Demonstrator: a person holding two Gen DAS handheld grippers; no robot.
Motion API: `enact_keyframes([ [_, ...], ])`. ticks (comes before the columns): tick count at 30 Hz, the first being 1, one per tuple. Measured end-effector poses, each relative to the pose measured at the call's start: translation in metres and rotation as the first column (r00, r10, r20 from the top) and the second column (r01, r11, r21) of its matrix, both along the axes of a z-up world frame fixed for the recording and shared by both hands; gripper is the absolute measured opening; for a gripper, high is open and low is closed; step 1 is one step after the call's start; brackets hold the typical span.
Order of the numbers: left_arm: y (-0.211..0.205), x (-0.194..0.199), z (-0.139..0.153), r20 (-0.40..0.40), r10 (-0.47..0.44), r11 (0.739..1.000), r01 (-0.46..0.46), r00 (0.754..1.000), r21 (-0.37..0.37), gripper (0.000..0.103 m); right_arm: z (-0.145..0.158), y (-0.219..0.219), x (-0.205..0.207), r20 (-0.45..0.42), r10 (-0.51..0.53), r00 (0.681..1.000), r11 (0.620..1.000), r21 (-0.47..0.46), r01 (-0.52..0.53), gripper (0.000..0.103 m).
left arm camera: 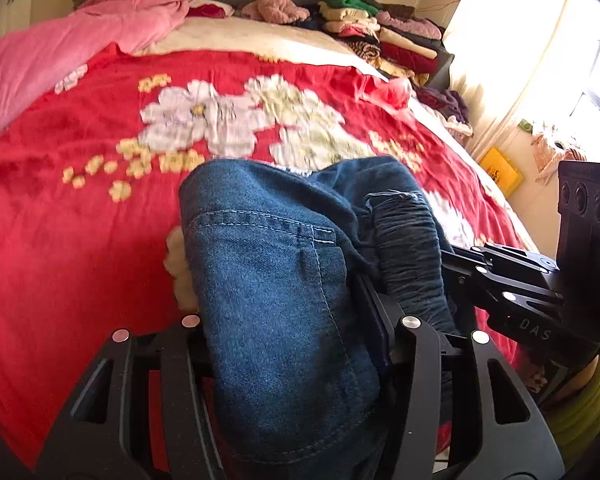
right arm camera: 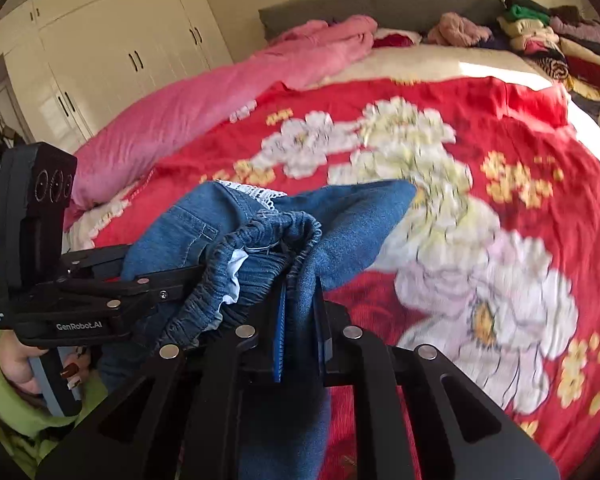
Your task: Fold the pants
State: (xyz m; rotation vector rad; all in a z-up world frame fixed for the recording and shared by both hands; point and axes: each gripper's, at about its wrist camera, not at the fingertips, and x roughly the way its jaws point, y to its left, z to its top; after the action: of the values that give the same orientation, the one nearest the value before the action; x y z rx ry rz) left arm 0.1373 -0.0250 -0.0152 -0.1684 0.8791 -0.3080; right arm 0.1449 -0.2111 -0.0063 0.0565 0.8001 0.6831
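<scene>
I have the blue denim pants with the gathered elastic waistband (left arm camera: pixel 284 280) bunched up and lifted over the near edge of the bed, between my two tools. My left claw (left arm camera: pixel 292 320) stands about half spread, and a thick fold of denim with a stitched pocket seam fills the gap between its fingers; its pads press on that bundle from both sides, so it is pinching the pants. My right claw (right arm camera: pixel 300 320) is pressed nearly together, its blue pads clamping a thin layer of the same denim (right arm camera: pixel 260 232) just beside the ruched waistband.

From the left wrist I see the right tool come in from the right side, its fingers buried in the dark gathered waistband, with a green sleeve (left arm camera: pixel 587 408) below it. From the right wrist I see the left tool at the left, held by a hand (right arm camera: pixel 24 364) in a green cuff. Only this view shows the white lace trim (right arm camera: pixel 252 192) on top of the bundle.

Beneath lies the red bedspread with large white flowers (right arm camera: pixel 519 128). A pink quilt (left arm camera: pixel 60 52) runs along the bed's left edge, and stacked folded clothes (left arm camera: pixel 379 28) fill the far right corner. Only the right wrist shows the cream wardrobe doors (right arm camera: pixel 112 40); only the left shows the sunlit curtain (left arm camera: pixel 511 40).
</scene>
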Motion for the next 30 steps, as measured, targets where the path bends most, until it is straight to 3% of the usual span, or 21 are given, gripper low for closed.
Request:
enact_keyframes([
  [7,0.001,0.029,0.028,0.079,0.008,0.999,-0.012,0.997,0.041,0.044,0.019,0.002,0.031,0.054,-0.032,0.998,0.999,0.016,0.031,0.011],
  [15,0.002,0.054,0.014,0.054,0.027,0.996,-0.032,0.998,0.084,0.046,0.002,0.008,0.06,0.007,-0.078,0.997,0.997,-0.029,0.078,0.011],
  [18,0.003,0.056,0.002,0.027,0.038,0.993,-0.041,0.999,0.109,0.061,-0.012,0.011,0.063,0.007,-0.127,0.992,0.984,-0.126,0.127,0.018],
  [21,0.007,0.057,-0.008,0.004,0.05,0.991,-0.05,0.999,0.125,0.064,-0.022,0.008,0.063,0.002,-0.148,0.989,0.975,-0.165,0.147,0.031],
  [23,0.01,0.058,-0.013,-0.008,0.055,0.991,-0.054,0.998,0.124,0.066,-0.025,0.005,0.063,0.007,-0.17,0.985,0.969,-0.181,0.169,0.045],
  [30,0.014,0.057,-0.018,-0.017,0.064,0.991,-0.062,0.998,0.115,0.074,-0.029,-0.007,0.063,-0.011,-0.206,0.978,0.964,-0.176,0.201,0.061],
])
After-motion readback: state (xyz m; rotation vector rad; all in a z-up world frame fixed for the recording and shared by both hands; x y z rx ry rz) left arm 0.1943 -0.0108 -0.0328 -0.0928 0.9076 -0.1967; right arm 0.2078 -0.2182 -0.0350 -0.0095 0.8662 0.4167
